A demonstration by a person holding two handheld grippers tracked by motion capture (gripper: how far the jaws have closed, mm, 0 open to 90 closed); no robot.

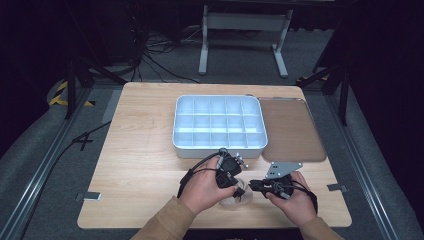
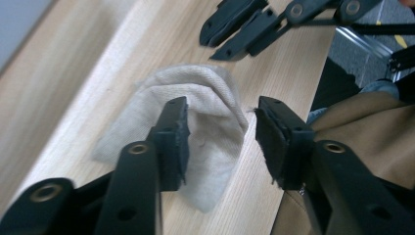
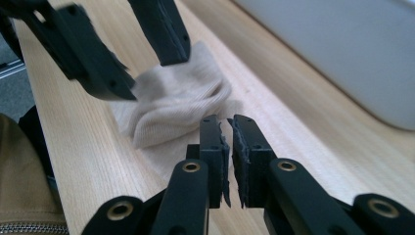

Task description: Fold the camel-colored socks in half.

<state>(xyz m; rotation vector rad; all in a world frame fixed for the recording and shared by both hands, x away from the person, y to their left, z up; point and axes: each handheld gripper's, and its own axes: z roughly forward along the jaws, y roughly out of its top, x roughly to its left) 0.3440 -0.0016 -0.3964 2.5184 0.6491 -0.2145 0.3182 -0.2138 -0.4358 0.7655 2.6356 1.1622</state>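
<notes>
A crumpled beige cloth [image 1: 233,201] lies on the wooden table near its front edge, between the two hands. In the left gripper view the cloth [image 2: 205,98] sits under my left gripper [image 2: 222,110], which is open and hovers over it with a jaw on either side of a raised fold. My right gripper [image 3: 227,122] is shut with nothing between its jaws, its tips just short of the cloth [image 3: 171,105]. In the high view the left gripper [image 1: 239,191] and the right gripper [image 1: 253,186] point at each other over the cloth.
A white tray with several compartments [image 1: 219,145] stands at the table's middle, just beyond the hands. A brown flat lid [image 1: 291,129] lies to its right. The tray's white wall [image 3: 342,44] runs close along the right gripper's side. Bare wood spreads to the left [image 1: 140,150].
</notes>
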